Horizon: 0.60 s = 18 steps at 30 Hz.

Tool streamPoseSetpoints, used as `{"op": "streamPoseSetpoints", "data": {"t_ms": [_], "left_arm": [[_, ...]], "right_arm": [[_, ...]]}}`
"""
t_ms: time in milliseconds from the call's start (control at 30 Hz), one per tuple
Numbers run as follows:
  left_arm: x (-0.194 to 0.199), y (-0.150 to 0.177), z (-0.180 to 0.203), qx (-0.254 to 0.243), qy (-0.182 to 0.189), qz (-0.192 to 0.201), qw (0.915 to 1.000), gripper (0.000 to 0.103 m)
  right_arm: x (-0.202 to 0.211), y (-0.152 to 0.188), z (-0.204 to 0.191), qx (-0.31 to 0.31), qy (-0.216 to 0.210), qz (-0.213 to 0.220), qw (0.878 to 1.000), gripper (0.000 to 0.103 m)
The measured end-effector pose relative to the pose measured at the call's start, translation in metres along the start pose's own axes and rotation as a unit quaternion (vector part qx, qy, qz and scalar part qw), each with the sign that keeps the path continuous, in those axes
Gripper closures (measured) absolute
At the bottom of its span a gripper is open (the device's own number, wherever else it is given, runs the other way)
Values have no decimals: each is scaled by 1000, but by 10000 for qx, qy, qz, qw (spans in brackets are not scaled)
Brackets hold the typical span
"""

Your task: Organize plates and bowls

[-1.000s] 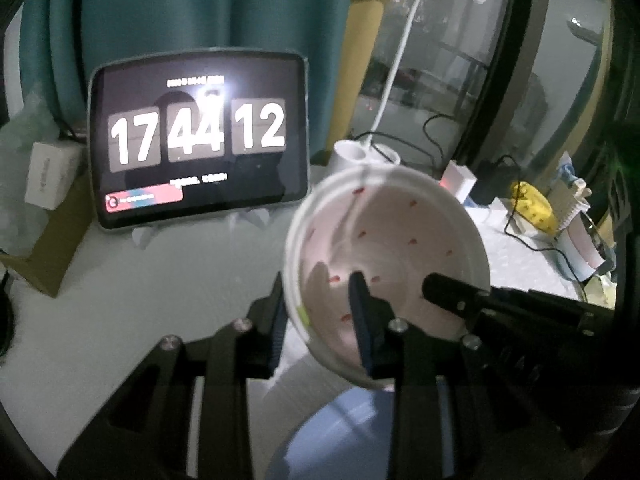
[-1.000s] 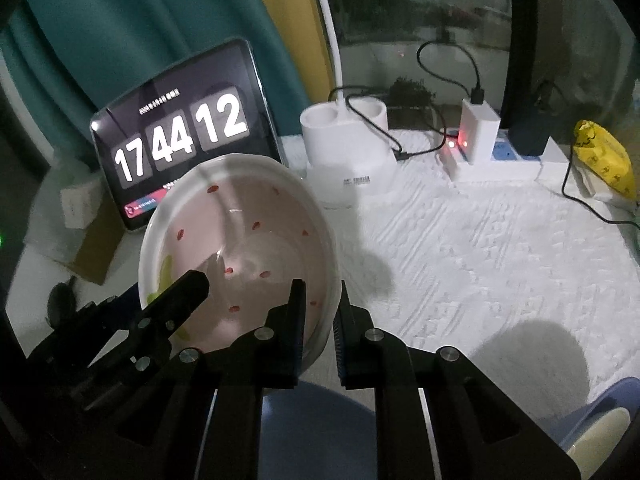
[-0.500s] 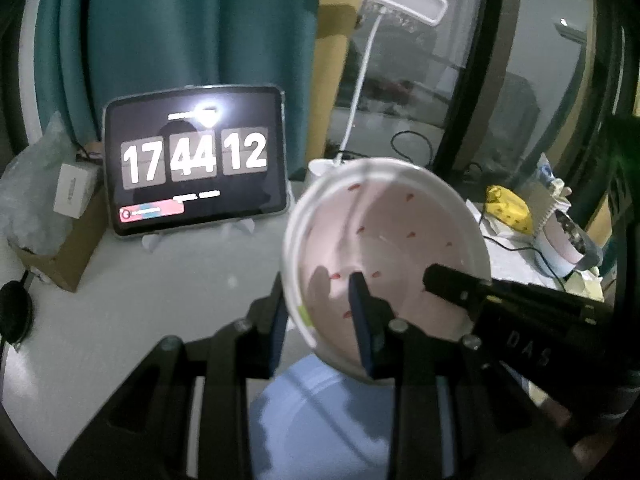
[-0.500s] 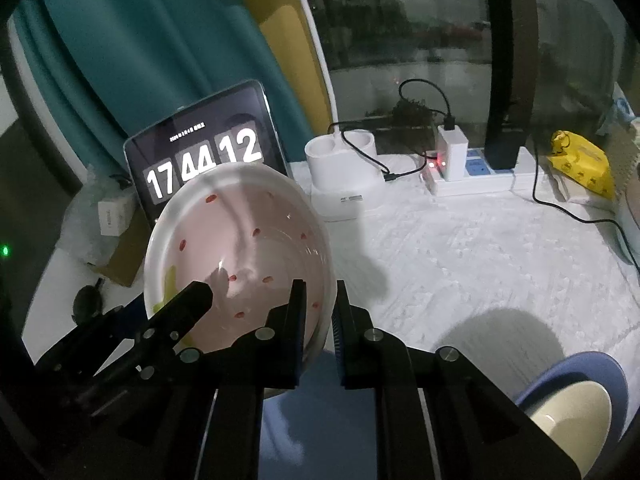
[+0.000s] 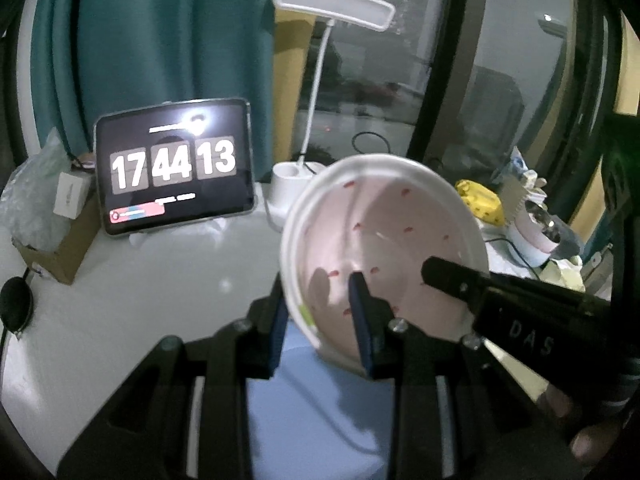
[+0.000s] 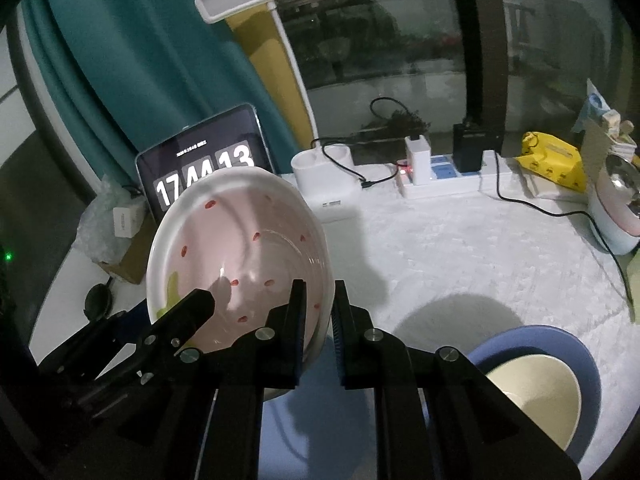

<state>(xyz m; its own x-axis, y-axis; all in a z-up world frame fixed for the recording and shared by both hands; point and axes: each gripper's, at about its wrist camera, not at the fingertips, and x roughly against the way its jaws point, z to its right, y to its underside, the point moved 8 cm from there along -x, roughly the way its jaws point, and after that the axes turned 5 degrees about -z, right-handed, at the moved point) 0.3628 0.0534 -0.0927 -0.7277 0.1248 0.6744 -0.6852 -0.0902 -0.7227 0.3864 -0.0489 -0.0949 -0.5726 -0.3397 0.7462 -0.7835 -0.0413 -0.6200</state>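
A white bowl with a pink inside and red specks (image 5: 384,236) is held in the air, tilted. My left gripper (image 5: 320,320) is shut on its left rim. My right gripper (image 6: 318,316) is shut on its right rim (image 6: 320,264). Each gripper shows in the other's view. A light blue plate (image 5: 320,400) lies on the table right below the bowl; it also shows in the right wrist view (image 6: 320,408). At the lower right a cream bowl (image 6: 536,392) sits in a blue bowl (image 6: 576,344).
A tablet clock (image 5: 176,168) stands at the back left beside a cardboard box (image 5: 60,248). A white desk lamp (image 6: 320,184), a power strip (image 6: 448,184) with cables, a yellow packet (image 6: 556,160) and a pink-and-white appliance (image 6: 616,208) line the back and right.
Both grippers have lifted the bowl higher off the table. More of the blue plate below and the stacked bowls at the right have come into view.
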Motion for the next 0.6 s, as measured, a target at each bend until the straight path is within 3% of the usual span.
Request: {"op": "streamPoseSetpoints", "data": {"t_ms": [600], "left_arm": [[19,10,69,-392,105,68,9992,73]], "right_arm": [[48,15,52,-253,5,250,9994,90]]}}
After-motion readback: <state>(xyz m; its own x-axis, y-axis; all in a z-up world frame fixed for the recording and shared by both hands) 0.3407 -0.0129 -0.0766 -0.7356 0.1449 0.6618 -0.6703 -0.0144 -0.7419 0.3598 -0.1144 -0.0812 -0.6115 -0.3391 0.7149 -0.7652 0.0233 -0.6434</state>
